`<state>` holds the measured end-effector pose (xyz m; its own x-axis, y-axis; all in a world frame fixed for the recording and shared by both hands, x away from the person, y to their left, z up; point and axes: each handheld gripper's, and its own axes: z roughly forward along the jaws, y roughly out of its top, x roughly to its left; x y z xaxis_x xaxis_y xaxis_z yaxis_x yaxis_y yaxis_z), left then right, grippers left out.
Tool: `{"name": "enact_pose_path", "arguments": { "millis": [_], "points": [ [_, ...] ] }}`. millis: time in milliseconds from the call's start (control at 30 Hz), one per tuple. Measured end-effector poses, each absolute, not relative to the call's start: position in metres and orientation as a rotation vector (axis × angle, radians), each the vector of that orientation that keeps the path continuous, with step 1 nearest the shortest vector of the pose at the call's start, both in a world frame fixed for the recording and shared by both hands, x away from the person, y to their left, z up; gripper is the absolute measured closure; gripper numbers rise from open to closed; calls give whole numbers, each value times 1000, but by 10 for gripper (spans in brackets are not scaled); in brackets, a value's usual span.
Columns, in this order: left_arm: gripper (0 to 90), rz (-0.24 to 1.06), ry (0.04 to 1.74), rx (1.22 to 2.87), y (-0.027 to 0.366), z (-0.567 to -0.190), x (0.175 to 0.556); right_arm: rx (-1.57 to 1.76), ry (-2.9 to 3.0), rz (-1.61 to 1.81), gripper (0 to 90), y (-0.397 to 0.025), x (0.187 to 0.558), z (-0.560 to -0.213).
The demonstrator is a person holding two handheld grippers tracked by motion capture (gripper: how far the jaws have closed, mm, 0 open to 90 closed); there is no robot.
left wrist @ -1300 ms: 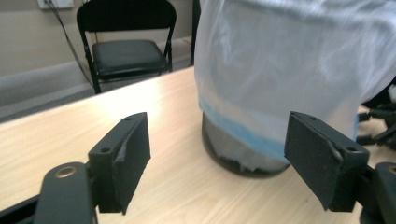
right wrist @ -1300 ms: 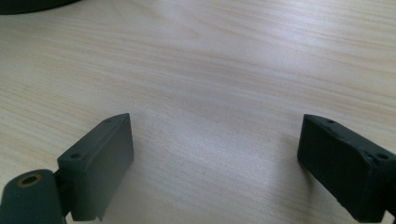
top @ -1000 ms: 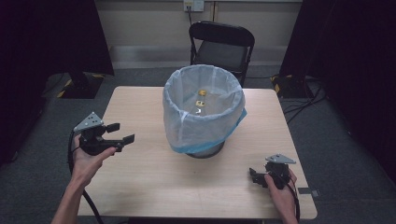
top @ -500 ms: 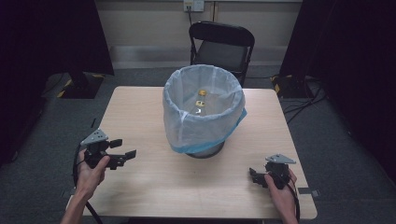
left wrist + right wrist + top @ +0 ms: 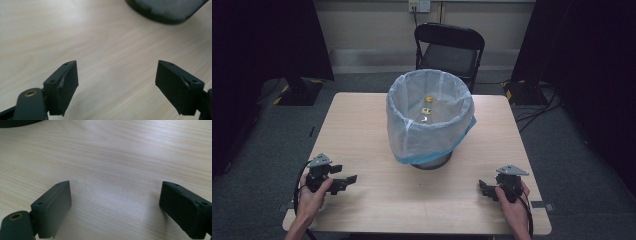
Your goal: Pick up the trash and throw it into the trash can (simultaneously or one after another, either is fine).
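From above, at the middle of the table (image 5: pixel 362 125), a bin (image 5: pixel 430 120) stands upright with a pale bag (image 5: pixel 412 135) fitted over its rim, the blue edge of the bag hanging low around its wall, and a few small yellow bits (image 5: pixel 427 110) lie at its bottom. Both tongs rest low near the front edge, well apart from the bin: the left tongs (image 5: pixel 343 182) at the near left corner, the right tongs (image 5: pixel 483 188) at the near right, each held in a hand and each empty. Beyond the table stands a black chair (image 5: pixel 447 50). Along the left tongs (image 5: pixel 116 82), the jaws stand spread wide over bare wood, with the dark mesh foot of the bin (image 5: pixel 165 11) at the upper edge. Along the right tongs (image 5: pixel 115 207), the jaws are likewise spread wide with nothing between them. Judging by the seated bag and the parked, empty tongs, the lining of the bin looks finished, with little or nothing left to do.
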<state>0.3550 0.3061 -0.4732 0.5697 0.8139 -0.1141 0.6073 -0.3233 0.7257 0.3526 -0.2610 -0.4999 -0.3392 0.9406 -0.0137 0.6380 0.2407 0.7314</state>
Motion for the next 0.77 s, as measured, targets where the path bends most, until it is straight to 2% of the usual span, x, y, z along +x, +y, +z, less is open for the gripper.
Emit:
{"name": "enact_pose_path", "arguments": {
  "millis": [67, 367, 600, 767],
  "points": [
    [177, 342, 1116, 2102, 302, -479, 354, 1440, 2064, 886, 97, -261, 353, -500],
    [180, 326, 1131, 2097, 299, -492, 353, 1440, 2064, 885, 97, -261, 353, -500],
    [148, 457, 1064, 2134, 292, -499, 350, 1440, 2064, 885, 97, -261, 353, -500],
    [135, 463, 1053, 2115, 293, -501, 349, 1440, 2064, 885, 97, -261, 353, -500]
  ]
}}
